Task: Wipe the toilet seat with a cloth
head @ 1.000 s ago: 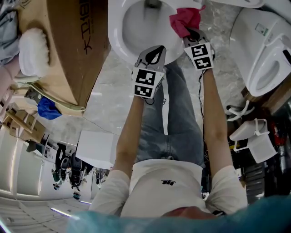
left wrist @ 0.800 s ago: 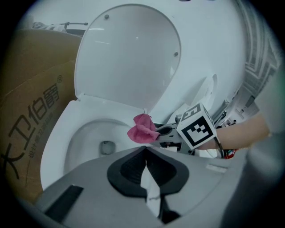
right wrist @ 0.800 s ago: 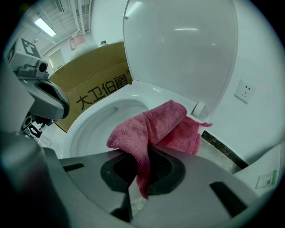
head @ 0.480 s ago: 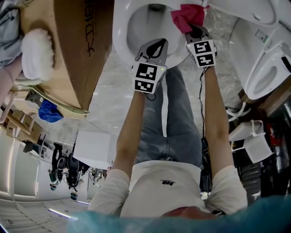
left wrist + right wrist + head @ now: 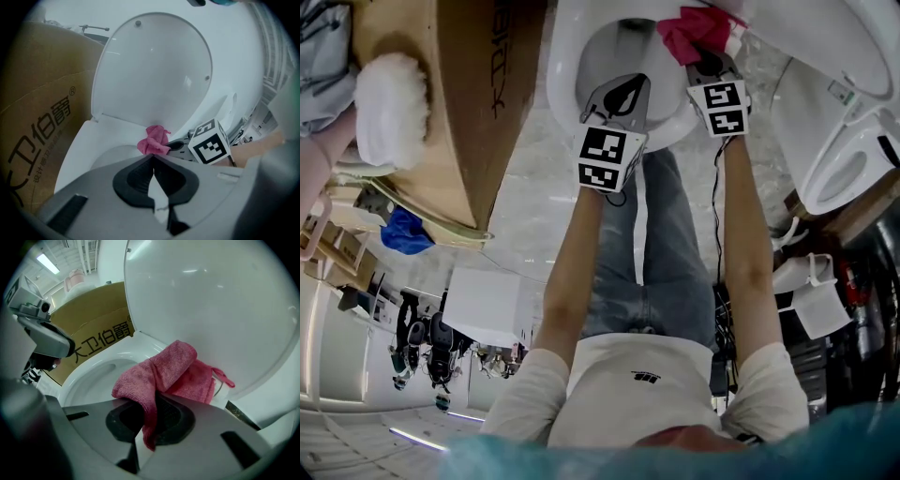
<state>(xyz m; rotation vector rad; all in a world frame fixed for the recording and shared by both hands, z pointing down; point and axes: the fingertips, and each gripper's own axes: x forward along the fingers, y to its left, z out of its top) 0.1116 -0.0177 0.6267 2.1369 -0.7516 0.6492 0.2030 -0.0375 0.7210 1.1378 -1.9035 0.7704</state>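
At the far left a fluffy white pad [image 5: 389,108] lies against a large cardboard box [image 5: 478,84], which stands just beside the toilet. Below the box, a blue bundle [image 5: 401,232] and a white box [image 5: 487,305] sit on the pale floor [image 5: 530,197].

The toilet seat [image 5: 565,75] is down on the bowl, and its lid [image 5: 154,70] stands raised behind it. The left gripper [image 5: 626,89] hangs over the front rim of the seat. Its jaws are closed together with nothing between them. Whether it touches the rim cannot be told.

To its right, the right gripper [image 5: 705,61] reaches to the right rear of the seat, near the foot of the lid. Its jaws are clamped on a pink cloth [image 5: 692,28]. One fold of the cloth hangs down between the jaws and the rest bunches out ahead of them. The bunched part rests on the seat's rim, close under the raised lid. The two grippers are near each other but apart, the right one farther forward.

Both forearms stretch out from a person in a white shirt and jeans at the front of the toilet. Further right, a second toilet [image 5: 844,150] stands well apart from the first.
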